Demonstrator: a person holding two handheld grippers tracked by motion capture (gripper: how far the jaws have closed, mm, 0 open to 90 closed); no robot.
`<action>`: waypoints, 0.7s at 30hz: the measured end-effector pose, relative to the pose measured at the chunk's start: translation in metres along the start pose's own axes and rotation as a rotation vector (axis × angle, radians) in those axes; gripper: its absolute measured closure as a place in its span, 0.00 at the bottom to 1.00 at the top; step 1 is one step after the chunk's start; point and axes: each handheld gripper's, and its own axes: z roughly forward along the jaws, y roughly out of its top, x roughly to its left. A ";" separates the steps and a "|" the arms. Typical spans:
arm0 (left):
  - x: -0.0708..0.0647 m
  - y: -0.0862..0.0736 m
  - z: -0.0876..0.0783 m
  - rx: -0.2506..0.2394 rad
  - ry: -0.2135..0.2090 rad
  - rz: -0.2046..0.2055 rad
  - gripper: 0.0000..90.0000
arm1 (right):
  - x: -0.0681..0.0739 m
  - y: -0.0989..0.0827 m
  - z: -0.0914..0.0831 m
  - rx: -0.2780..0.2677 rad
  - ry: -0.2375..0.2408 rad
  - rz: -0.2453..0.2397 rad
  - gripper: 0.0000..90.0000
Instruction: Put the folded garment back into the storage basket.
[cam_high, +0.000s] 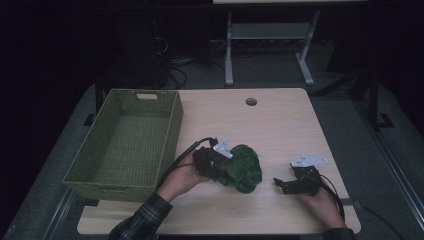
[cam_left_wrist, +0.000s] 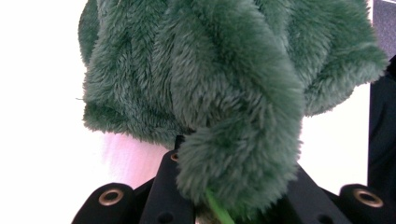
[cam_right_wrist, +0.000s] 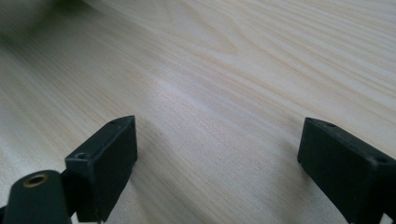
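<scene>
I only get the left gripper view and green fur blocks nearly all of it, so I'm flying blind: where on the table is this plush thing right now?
Observer: The green plush cloth sits near the middle of the wooden table, bunched at the front of the left gripper, whose jaws are closed on a fold of it.
Operator: Is there anywhere to drop it?
Observer: Yes, a green woven basket stands on the table to the left of that gripper, with nothing visible inside.
Operator: And the other gripper?
Observer: The right gripper is low over bare tabletop to the right of the cloth, jaws wide apart with nothing between them.
</scene>
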 end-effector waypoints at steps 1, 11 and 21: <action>0.001 0.000 -0.003 0.001 -0.001 -0.001 0.90 | 0.000 0.000 0.000 0.000 0.000 0.000 0.13; 0.018 0.000 -0.044 -0.015 0.056 -0.032 0.90 | 0.000 0.000 0.000 0.000 0.000 -0.001 0.13; 0.037 -0.011 -0.084 -0.025 0.124 -0.090 0.89 | 0.000 0.000 0.000 0.000 -0.005 0.002 0.13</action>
